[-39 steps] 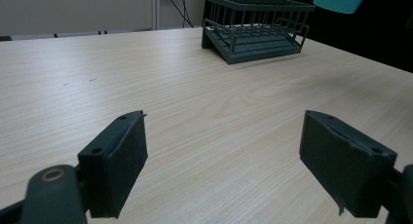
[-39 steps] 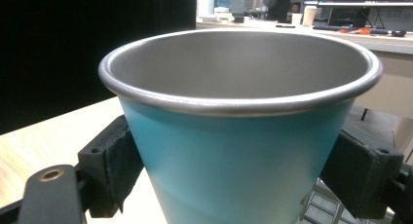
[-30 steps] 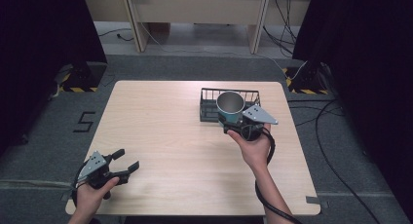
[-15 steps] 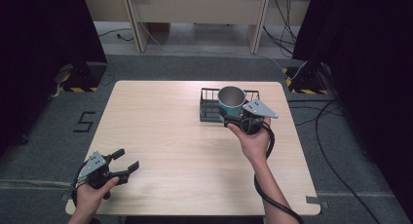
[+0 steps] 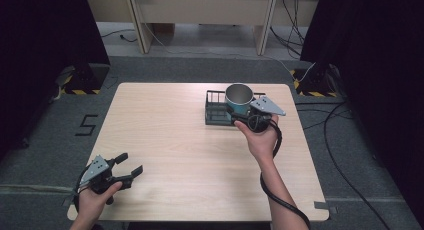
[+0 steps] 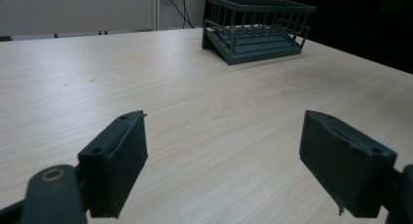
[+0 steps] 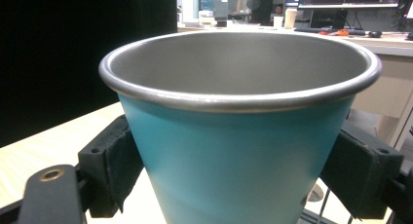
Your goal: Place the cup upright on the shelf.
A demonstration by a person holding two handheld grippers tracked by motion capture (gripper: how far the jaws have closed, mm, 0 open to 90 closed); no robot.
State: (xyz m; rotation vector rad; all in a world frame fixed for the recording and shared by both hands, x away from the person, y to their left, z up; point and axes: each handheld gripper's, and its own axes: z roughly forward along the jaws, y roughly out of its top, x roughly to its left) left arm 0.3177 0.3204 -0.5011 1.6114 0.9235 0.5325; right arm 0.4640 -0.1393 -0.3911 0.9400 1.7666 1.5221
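A teal metal cup point(image 5: 239, 98) point(image 7: 241, 141) with a steel rim and inside stands upright in the air over the dark wire rack point(image 5: 219, 109) at the table's far right. My right gripper point(image 5: 247, 115) point(image 7: 241, 173) is shut on the cup, one black pad pressed on each side of its wall. Near the table's front left corner, my left gripper point(image 5: 130, 166) point(image 6: 224, 158) is open, its jaws wide apart just above bare wood. The rack point(image 6: 255, 29) is far ahead of it, to the right.
The light wooden table point(image 5: 165, 140) has open surface across its middle and left. A black cable point(image 5: 280, 200) trails from the right gripper along the forearm to the front edge. Dark curtains flank the table, and cables lie on the floor at right.
My right gripper has carried the cup a little farther back and right, over the rack. The left gripper has stayed where it was.
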